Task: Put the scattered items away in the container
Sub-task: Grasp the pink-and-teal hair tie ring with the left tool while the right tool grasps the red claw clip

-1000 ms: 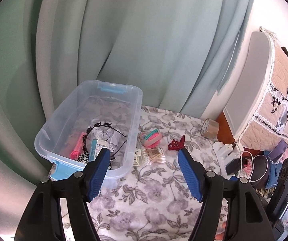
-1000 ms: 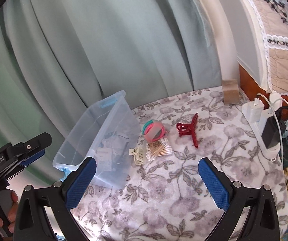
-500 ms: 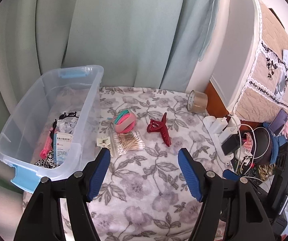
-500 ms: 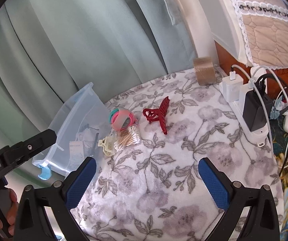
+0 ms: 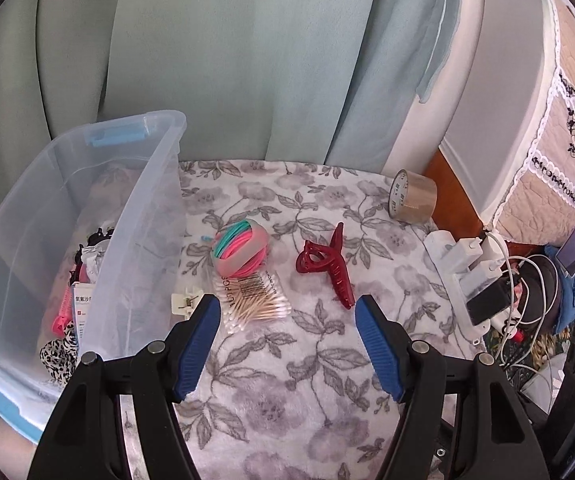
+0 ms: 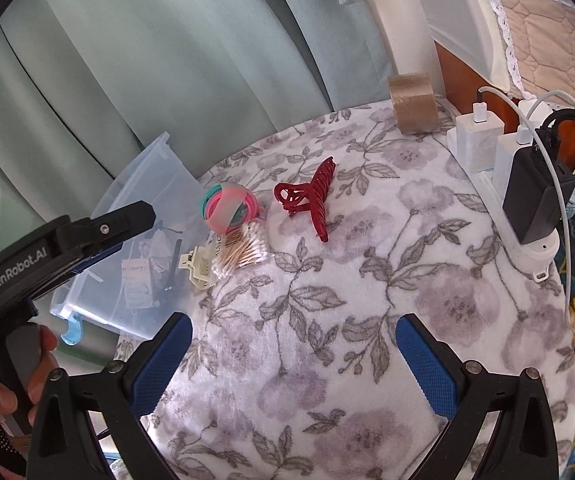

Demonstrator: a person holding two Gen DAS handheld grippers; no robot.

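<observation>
"GenRobot.AI" is printed in white on the side of the left gripper [image 6: 127,224], seen from the right wrist. The cotton swab packet [image 5: 253,300] carries a barcode and letters too bent to read. The white box [image 5: 81,312] in the clear bin [image 5: 143,216] has print too small to read, half hidden by the bin wall. Both the left gripper and the right gripper [image 6: 293,360] are spread wide, holding nothing, above the floral cloth [image 5: 287,380]. The red hair claw [image 5: 329,266], hair ties [image 5: 241,246] and cream clip [image 5: 185,302] lie just outside the bin.

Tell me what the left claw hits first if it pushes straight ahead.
Probably the clear packet of cotton swabs, lying just ahead of the open left claw; the dark red plastic hair clip lies slightly right. Depth is uncertain.
</observation>
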